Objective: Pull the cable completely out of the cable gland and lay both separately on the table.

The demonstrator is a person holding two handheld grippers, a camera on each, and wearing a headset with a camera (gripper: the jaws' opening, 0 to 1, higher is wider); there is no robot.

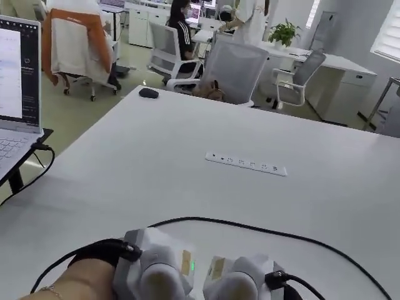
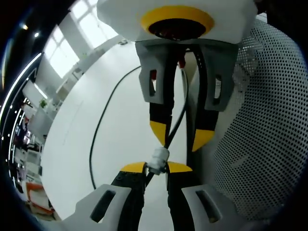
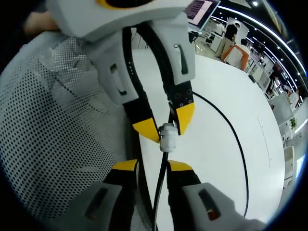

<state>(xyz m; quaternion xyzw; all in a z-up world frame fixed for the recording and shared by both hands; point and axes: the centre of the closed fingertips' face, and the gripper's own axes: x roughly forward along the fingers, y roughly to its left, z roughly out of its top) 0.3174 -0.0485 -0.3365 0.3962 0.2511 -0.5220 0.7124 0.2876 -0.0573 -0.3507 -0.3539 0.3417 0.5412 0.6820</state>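
A white cable gland [image 2: 158, 159] sits between the yellow-tipped jaws of my left gripper [image 2: 156, 167], which is shut on it. A thin black cable [image 2: 176, 120] leaves the gland and passes between the jaws of my right gripper [image 2: 180, 134], which faces the left one. Those jaws stand wider than the cable, with table showing beside it. In the right gripper view the gland [image 3: 167, 137] is held by the left gripper [image 3: 166, 124], and the cable [image 3: 162, 178] drops between my right gripper's [image 3: 153, 166] own jaws. In the head view the cable [image 1: 250, 226] loops across the white table [image 1: 156, 156].
A white power strip [image 1: 245, 164] lies mid-table, with a black mouse [image 1: 149, 93] at the far edge. A laptop [image 1: 15, 94] stands on a stand at the left. A perforated chair back [image 2: 260, 120] is close beside the grippers. Office chairs [image 1: 234, 69] and people are beyond the table.
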